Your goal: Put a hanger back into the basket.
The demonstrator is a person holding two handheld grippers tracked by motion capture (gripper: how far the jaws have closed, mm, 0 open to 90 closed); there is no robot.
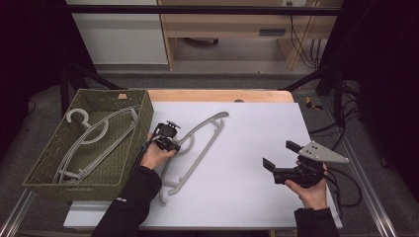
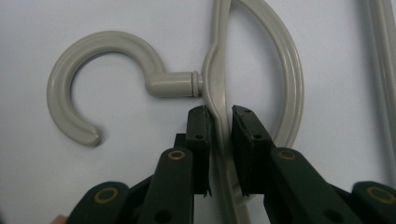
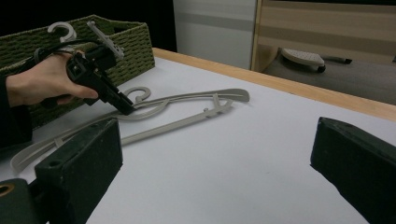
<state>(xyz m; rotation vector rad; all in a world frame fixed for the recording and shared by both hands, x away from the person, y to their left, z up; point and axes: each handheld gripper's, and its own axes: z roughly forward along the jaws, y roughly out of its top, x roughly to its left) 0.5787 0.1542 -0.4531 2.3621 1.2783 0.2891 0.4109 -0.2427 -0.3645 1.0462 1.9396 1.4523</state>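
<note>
Hanger [image 1: 197, 148] in grey plastic lies flat on the white sheet [image 1: 247, 197], and the left gripper [image 1: 174, 144] has its two jaws on each side of the top bar, just beside the neck of the hook [image 2: 88, 79]. In the left gripper view the left jaw touches the bar, while a thin slit of light remains between the bar and the right jaw, so the grip looks nearly clenched but not fully pressed. The hook curls away at about 10 o'clock from the jaws in that view. In the high view the hanger runs from about 1 o'clock down to 7 o'clock across the sheet, with the left hand [image 1: 155, 155] over its middle. At 9 o'clock from it stands a green woven basket [image 1: 44, 163] with more grey hangers [image 1: 94, 140] inside. Well apart, at 3 o'clock, the right gripper [image 1: 276, 155] is held above the sheet with its jaws wide and nothing between them; the right hand [image 1: 311, 190] carries it
</note>
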